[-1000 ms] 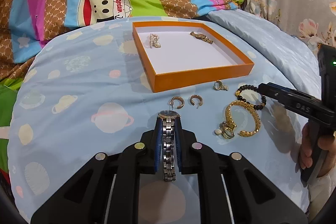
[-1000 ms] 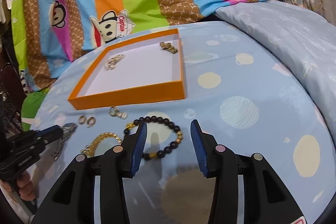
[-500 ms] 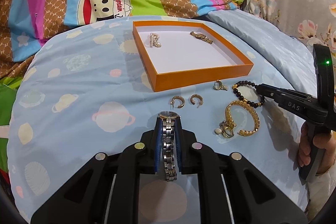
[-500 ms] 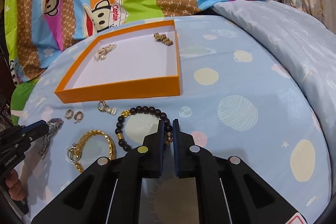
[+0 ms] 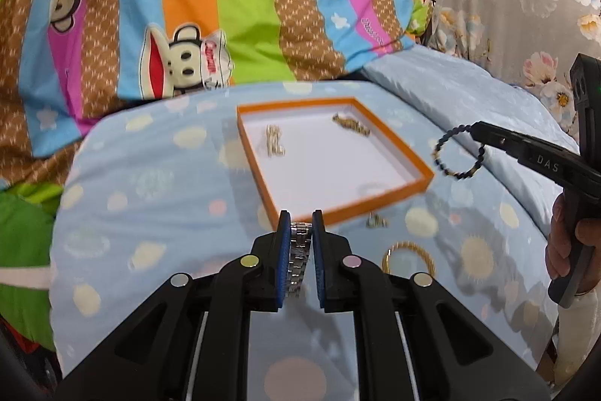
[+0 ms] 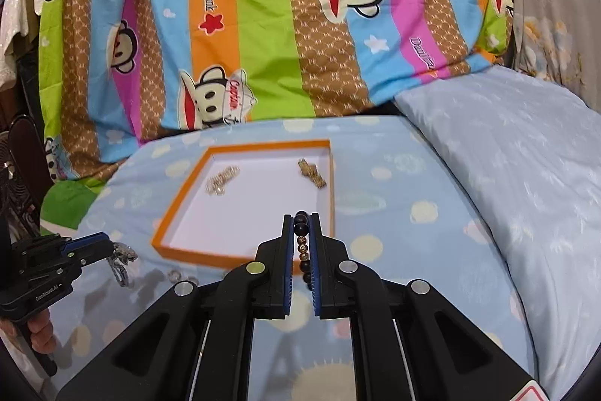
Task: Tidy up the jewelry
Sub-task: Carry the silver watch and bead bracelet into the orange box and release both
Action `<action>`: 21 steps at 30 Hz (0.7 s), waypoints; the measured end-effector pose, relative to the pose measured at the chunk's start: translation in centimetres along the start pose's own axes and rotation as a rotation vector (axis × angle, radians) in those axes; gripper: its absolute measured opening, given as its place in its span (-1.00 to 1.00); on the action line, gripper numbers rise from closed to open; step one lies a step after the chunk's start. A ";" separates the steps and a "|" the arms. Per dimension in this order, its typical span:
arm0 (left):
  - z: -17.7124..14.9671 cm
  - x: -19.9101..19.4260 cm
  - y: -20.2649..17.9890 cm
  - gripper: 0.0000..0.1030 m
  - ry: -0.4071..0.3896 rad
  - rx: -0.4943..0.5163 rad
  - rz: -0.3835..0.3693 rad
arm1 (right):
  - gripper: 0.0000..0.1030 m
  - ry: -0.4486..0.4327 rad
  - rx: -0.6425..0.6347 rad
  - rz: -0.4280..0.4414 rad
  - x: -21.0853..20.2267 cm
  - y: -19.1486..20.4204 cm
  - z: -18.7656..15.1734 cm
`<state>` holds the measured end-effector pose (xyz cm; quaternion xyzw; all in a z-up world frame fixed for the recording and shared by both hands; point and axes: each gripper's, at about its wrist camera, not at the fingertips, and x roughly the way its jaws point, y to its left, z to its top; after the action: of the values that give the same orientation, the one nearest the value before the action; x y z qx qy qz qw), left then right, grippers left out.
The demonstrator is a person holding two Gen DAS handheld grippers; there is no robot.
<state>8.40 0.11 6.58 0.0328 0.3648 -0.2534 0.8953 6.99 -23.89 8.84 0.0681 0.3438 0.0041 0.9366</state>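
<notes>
My left gripper (image 5: 301,220) is shut on a silver watch (image 5: 298,252), lifted above the blue bedspread just in front of the orange tray (image 5: 340,211). My right gripper (image 6: 301,218) is shut on a black bead bracelet (image 6: 301,231), raised near the tray's front right corner (image 6: 330,213). In the left wrist view that bracelet (image 5: 456,171) hangs as a loop from the right gripper's tip (image 5: 479,132). In the right wrist view the watch (image 6: 122,260) dangles from the left gripper (image 6: 109,245). Two gold pieces (image 5: 274,143) (image 5: 351,124) lie inside the tray.
A gold chain bracelet (image 5: 409,256) and a small earring (image 5: 375,220) lie on the bedspread right of the left gripper. Small hoop earrings (image 6: 176,275) rest by the tray's front wall. A striped monkey-print quilt (image 6: 263,25) rises behind; a pale blue pillow (image 6: 507,156) is at the right.
My right gripper closed on the bead bracelet and lifted it off the bed. My left gripper rose with the watch. Both now hang over the bedspread, nearer the tray.
</notes>
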 end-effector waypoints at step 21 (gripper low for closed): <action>4.1 14.0 0.1 -0.78 0.094 -0.001 0.142 | -0.86 0.185 0.127 0.034 14.4 -1.3 0.5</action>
<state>19.51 -6.83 0.19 0.0699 0.4035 -0.1873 0.8929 18.29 -24.42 -0.20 0.1324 0.4271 0.0047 0.8945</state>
